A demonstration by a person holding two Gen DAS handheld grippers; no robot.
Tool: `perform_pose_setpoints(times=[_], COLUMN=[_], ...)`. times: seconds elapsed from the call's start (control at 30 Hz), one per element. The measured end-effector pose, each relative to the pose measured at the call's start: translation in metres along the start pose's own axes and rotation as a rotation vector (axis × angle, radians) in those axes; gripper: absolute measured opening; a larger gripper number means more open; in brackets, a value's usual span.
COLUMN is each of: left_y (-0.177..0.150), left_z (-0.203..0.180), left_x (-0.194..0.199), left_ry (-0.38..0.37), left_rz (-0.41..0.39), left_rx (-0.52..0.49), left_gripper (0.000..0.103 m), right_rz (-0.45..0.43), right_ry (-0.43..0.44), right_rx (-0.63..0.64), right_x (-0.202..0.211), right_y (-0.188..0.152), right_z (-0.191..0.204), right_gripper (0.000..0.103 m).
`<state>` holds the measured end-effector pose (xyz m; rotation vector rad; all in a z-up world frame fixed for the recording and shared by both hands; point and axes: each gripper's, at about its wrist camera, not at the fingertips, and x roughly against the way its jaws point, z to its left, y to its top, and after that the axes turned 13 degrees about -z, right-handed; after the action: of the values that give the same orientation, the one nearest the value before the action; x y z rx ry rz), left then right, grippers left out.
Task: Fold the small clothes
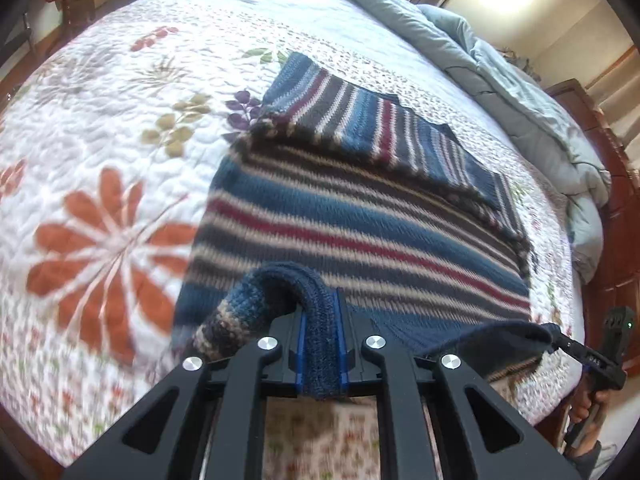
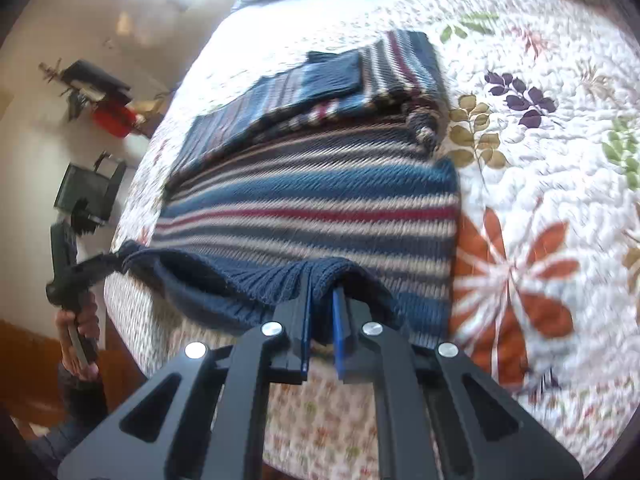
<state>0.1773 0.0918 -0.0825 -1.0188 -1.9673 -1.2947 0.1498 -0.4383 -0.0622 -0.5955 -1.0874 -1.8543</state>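
Sweater (image 1: 360, 216) flat on bed quilt (image 1: 100, 160), sleeves already folded across far end. Left tool (image 1: 321, 344) clamped on near hem, right tool (image 2: 320, 320) clamped on hem too, corners apart to keep edge taut; prob. for lifting hem over twd sleeves.

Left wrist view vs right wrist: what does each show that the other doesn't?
Only the left wrist view: the wooden bed frame along the far side.

Only the right wrist view: a red object on the wall side, and the sleeves' folded dark blue cuff.

Both: the striped sweater on the floral quilt, the grey-blue comforter, and both tongs, left and right, shut on the sweater's navy hem.
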Motion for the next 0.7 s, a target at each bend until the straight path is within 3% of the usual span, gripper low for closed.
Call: perform_pose_setpoints(times=[0.17,0.23,0.27,0.33,0.37,0.47,0.53,0.7], left_y=[0.010,0.012,0.013,0.016,0.018,0.025,0.029,0.030], left_z=[0.009,0.018,0.022,0.029,0.031,0.028,0.017,-0.017], left_x=[-0.044,-0.052,-0.051,-0.042,-0.035,-0.005,0.010,-0.006], left_ry=[0.017,0.004,-0.015,-0.027,-0.021,0.078,0.106,0.117], left_rz=[0.054,0.084,0.088,0.070,0.046,-0.049,-0.098,-0.069], left_rx=[0.009,0.036,0.062,0.089,0.081,-0.014,-0.097,-0.323], left_gripper=[0.020,0.027,0.031,0.054,0.056,0.070,0.078,0.082], right_rz=[0.048,0.027,0.009,-0.015,-0.024,-0.039,-0.031,0.007], right_ry=[-0.022,-0.049,-0.062,-0.056,-0.059,-0.073,-0.057,-0.020], right_rx=[-0.065,-0.083,-0.082,-0.082,-0.075,0.017,0.072,0.208], right_x=[-0.040,-0.041,-0.037,-0.026,-0.020,-0.003,0.001,-0.018], right_y=[0.012,0.018,0.020,0.024,0.025,0.027,0.026,0.027], right_z=[-0.026,-0.037,-0.041,-0.048,-0.049,-0.038,-0.025,0.007], right_gripper=[0.015,0.046,0.046,0.043,0.042,0.043,0.050,0.066])
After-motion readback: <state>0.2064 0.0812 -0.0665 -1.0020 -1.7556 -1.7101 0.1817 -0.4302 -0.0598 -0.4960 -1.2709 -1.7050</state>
